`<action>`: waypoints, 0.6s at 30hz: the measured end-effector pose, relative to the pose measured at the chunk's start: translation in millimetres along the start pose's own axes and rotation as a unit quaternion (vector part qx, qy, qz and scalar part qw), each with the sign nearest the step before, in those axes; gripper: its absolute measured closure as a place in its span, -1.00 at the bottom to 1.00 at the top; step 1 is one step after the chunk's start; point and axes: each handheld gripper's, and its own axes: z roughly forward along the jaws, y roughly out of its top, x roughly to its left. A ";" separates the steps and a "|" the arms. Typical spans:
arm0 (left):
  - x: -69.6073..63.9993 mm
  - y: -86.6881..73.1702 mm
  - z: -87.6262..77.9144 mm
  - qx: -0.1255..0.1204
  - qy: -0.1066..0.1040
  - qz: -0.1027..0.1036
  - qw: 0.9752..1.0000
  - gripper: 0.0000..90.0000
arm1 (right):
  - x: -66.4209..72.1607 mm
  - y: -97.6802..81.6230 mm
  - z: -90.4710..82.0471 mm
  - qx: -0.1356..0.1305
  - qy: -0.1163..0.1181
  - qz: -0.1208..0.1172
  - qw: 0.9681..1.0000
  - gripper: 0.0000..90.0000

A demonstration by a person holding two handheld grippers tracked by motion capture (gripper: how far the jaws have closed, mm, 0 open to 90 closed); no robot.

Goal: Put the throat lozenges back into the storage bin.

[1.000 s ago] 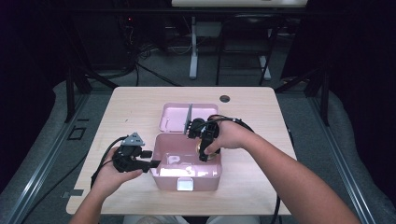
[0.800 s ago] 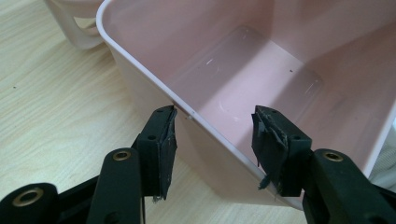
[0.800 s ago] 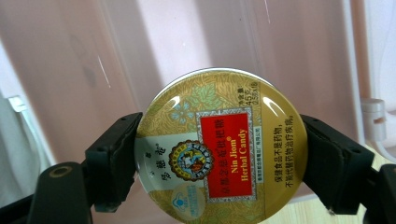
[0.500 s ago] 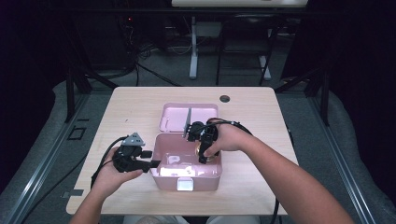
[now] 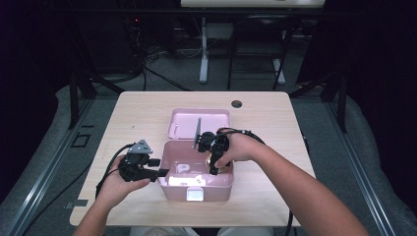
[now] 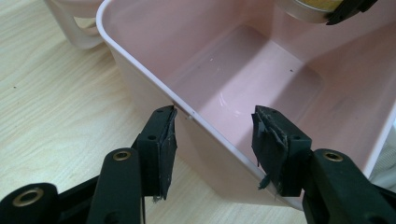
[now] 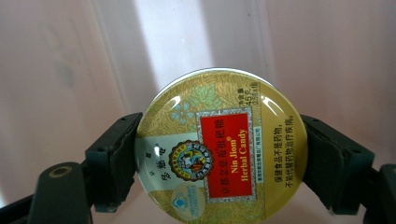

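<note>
The right gripper [image 5: 214,158] pinches a round candy tin [image 7: 221,144] across its rim, one jaw pressed on each side of the gold lid with its red label. The tin [image 5: 216,160] hangs inside the open pink box [image 5: 196,189], below the box's rim and on the side away from the left gripper; in the left gripper view its metal edge [image 6: 303,9] shows at the top, above the bare floor of the box. Whether it already touches that floor cannot be told. The left gripper [image 6: 212,140] stands spread, its jaws astride the box's near wall [image 6: 154,84], one pad outside and one inside, neither clearly pressing on the plastic; it seems to be steadying the box rather than clamping it. Beyond the right gripper the box's lid [image 5: 199,123] lies flat on the table [image 5: 275,118], apart from the box body. By my reading the placing is well advanced: the tin is carried in, and what is left is to lower it fully, let go, withdraw the right gripper, and probably refit the lid.
</note>
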 end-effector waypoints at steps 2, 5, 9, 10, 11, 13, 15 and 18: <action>0.0 -0.2 0.5 -0.001 0.000 -0.001 1.000 0.10 | -0.1 -0.7 2.1 0.000 -0.002 -0.003 1.000 -0.56; 0.0 -0.2 0.7 -0.001 0.001 -0.001 1.000 0.09 | -0.1 -1.6 5.4 0.000 -0.003 -0.010 1.000 -0.56; -0.2 -0.2 0.8 -0.001 0.001 -0.001 1.000 0.09 | 1.1 -1.8 8.5 0.006 -0.011 -0.026 1.000 -0.56; -0.2 -0.2 0.8 -0.001 0.001 -0.001 1.000 0.09 | 1.2 -1.8 9.0 0.007 -0.012 -0.030 0.999 -0.56; -0.1 -0.2 0.8 -0.001 0.001 -0.001 1.000 0.09 | 1.2 -1.7 9.3 0.007 -0.012 -0.032 0.999 -0.56; 0.0 -0.2 0.8 -0.001 0.000 -0.001 1.000 0.09 | 0.8 -1.7 10.1 0.006 -0.014 -0.034 0.999 -0.56; 0.0 -0.3 1.0 -0.001 0.001 -0.001 1.000 0.09 | 0.6 -1.9 11.3 0.007 -0.012 -0.036 0.999 -0.56; -0.1 -0.3 1.2 -0.001 0.001 -0.001 1.000 0.09 | 0.1 -2.2 14.0 0.009 -0.010 -0.042 0.999 -0.56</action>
